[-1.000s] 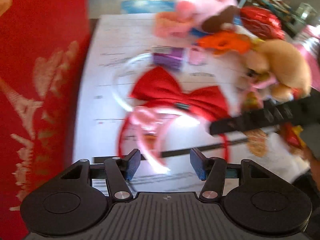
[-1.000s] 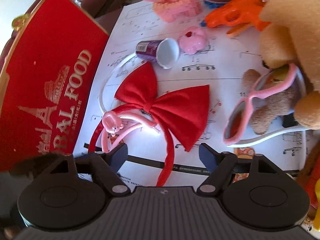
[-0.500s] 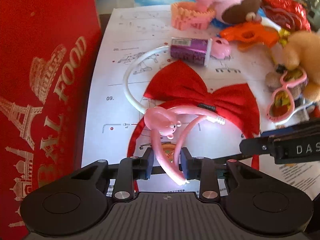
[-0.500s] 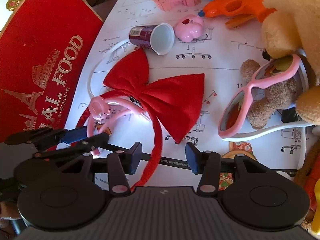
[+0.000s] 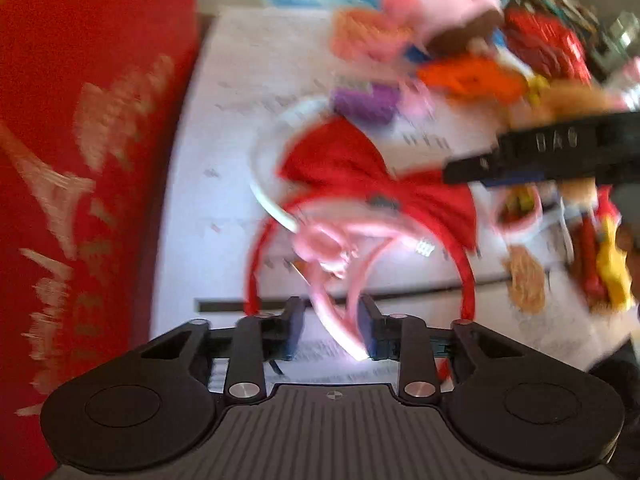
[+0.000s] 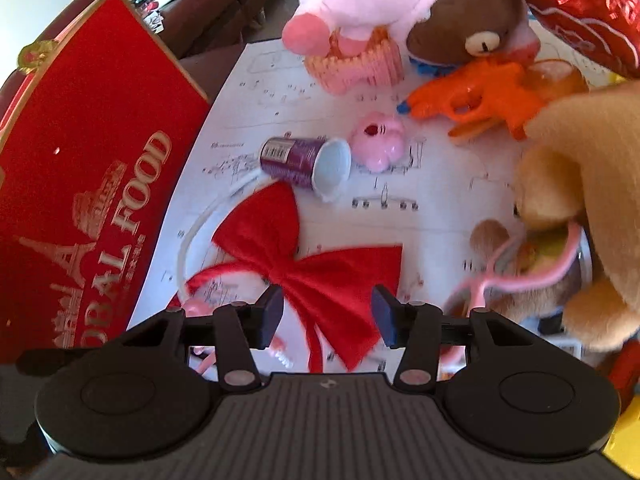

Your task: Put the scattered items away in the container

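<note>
The left wrist view is blurred. My left gripper (image 5: 331, 332) has its jaws opening, with the thin pink headband (image 5: 320, 244) running between them; the left pad stands clear of it. This headband lies on the red bow headband (image 5: 360, 176) and a white headband (image 5: 264, 196). My right gripper (image 6: 328, 312) hangs over the red bow (image 6: 320, 272) with its jaws apart and nothing pinched. One of its fingers (image 5: 540, 156) crosses the left view at the right. The red box (image 6: 80, 200) stands at the left.
On the printed paper sheet (image 6: 440, 184) lie a tipped purple cup (image 6: 300, 156), a small pink toy (image 6: 378, 142), an orange water gun (image 6: 480, 96) and pink sunglasses (image 6: 520, 276). A tan plush (image 6: 580, 200) crowds the right; pink and brown plushes sit at the back.
The left jaws had closed in around the pink headband half a second ago and have since widened. The right gripper narrowed its jaws and moved forward over the red bow.
</note>
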